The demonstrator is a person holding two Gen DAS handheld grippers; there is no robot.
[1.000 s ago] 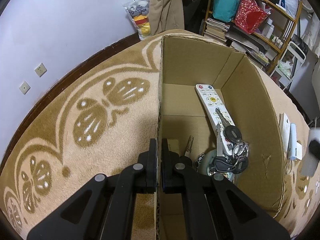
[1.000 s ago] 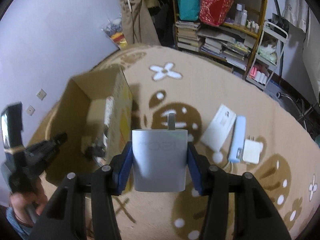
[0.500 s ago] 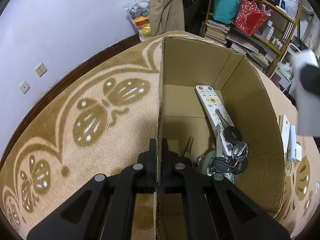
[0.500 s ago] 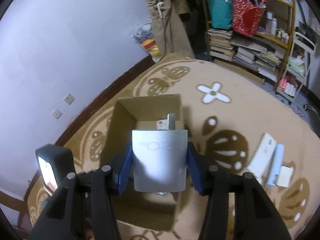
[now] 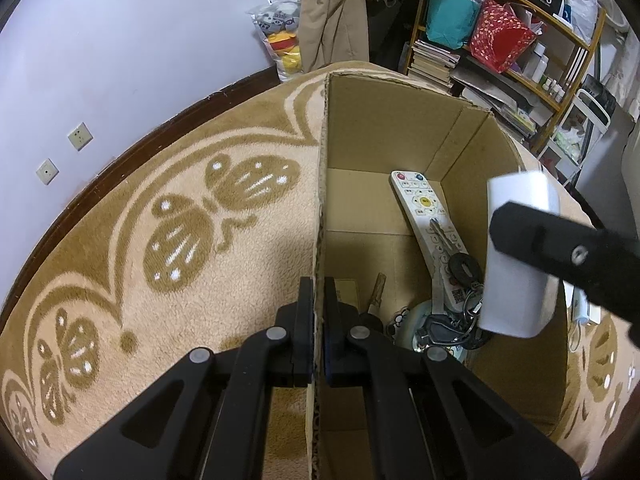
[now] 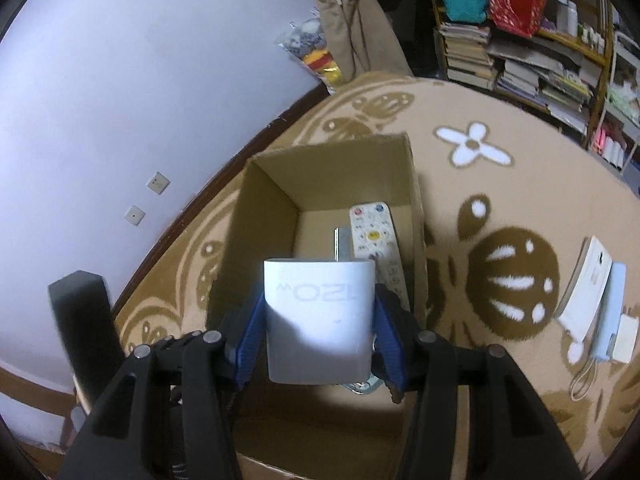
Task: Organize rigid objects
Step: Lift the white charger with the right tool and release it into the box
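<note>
An open cardboard box (image 5: 472,148) (image 6: 264,216) stands on the patterned rug. My left gripper (image 5: 316,312) is shut on the box's near left wall, one finger on each side of it. Inside lie a white remote control (image 5: 424,208) (image 6: 374,236), a bunch of keys (image 5: 460,272) and a few small items. My right gripper (image 6: 320,316) is shut on a white charger block (image 6: 320,320) (image 5: 516,256), held over the box's opening with its metal prongs pointing away from the camera. In the left wrist view the charger hangs above the keys at the box's right side.
On the rug right of the box lie a white flat box (image 6: 588,284), a pale blue power bank (image 6: 610,312) with a cord and a small white plug (image 6: 626,338). Cluttered shelves (image 5: 500,40) and a hanging coat (image 5: 336,8) stand behind. The wall has two sockets (image 5: 80,136).
My right gripper has carried the charger leftward from above the rug to over the box's opening and a little lower. The left gripper and the box have not moved.
</note>
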